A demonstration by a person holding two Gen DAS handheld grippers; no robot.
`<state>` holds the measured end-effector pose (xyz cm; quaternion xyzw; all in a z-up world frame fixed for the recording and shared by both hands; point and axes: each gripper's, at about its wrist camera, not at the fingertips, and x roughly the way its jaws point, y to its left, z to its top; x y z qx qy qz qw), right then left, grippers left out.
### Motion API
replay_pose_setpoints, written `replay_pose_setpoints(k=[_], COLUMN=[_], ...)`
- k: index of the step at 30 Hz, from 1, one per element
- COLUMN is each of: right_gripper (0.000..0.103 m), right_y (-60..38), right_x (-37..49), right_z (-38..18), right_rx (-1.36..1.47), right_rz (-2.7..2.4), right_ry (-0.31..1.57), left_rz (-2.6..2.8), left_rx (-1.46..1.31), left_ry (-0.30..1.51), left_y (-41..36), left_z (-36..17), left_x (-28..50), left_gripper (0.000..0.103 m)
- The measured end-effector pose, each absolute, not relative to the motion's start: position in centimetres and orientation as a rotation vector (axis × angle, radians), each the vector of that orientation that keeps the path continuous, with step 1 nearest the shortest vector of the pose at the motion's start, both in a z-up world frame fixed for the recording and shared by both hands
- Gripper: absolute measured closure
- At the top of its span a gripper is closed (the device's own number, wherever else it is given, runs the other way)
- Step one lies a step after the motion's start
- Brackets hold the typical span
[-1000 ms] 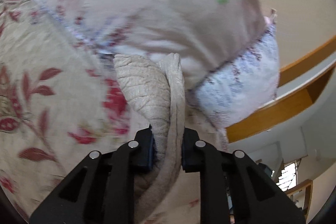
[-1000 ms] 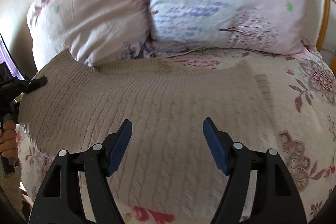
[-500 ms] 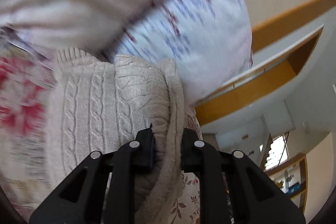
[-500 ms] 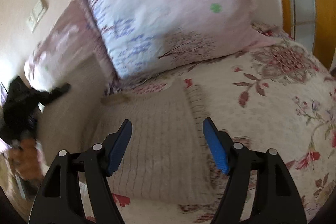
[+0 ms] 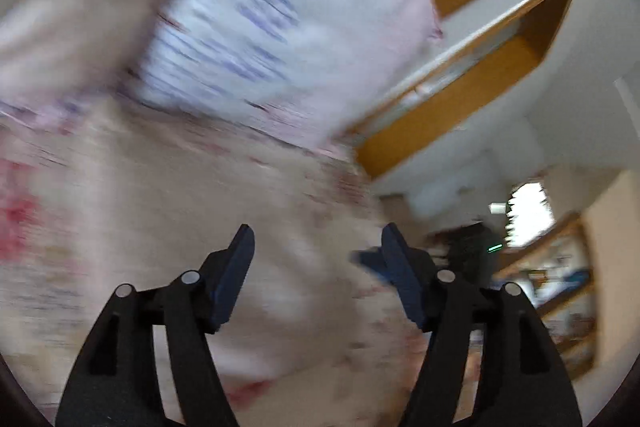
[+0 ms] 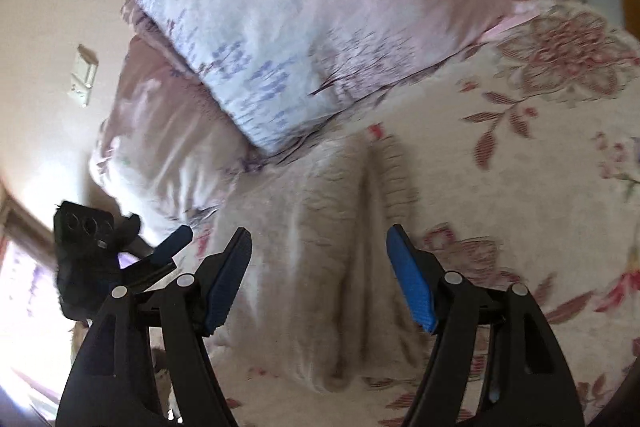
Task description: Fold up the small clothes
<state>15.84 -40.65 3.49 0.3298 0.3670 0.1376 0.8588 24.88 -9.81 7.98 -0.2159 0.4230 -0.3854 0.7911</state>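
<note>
Lying flat on flowered bedspread (image 6: 540, 155), beige cable-knit sweater (image 6: 320, 267) sits just below two pillows (image 6: 304, 27), ribbed hem toward its right edge, long crease running down middle, cloth looks doubled over. We see right gripper (image 6: 320, 267) spread wide above sweater, nothing between blue pads (image 6: 412, 279). Left gripper (image 5: 316, 267) also released, w/ jaws apart & empty; its view badly blurred, so sweater detail there can't be made out. Left gripper shows at sweater's left side in right view.
</note>
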Motion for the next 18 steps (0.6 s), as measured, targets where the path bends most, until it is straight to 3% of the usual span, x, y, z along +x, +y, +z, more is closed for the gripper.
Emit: replay_pose_setpoints(k=[8, 14, 17, 18], right_gripper=[0.036, 0.047, 0.062, 0.074], right_y=[-39.0, -38.6, -38.9, -38.8], right_x=[19.3, 22.2, 24.0, 24.5], right_z=[1.3, 0.4, -0.4, -0.8], right_rx=[0.709, 0.685, 0.693, 0.697], right_rz=[0.298, 0.266, 0.252, 0.257], right_ry=[0.922, 0.942, 0.956, 0.963], left_rz=[-0.612, -0.594, -0.600, -0.602], left_rx=[-0.356, -0.366, -0.391, -0.397], left_ry=[1.000, 1.066, 1.084, 1.087], left_y=[-4.7, -4.7, -5.0, -5.2], left_z=[3.6, 0.9, 0.2, 0.1], left_x=[25.4, 26.2, 26.6, 26.7], left_gripper=[0.036, 0.033, 0.030, 0.030])
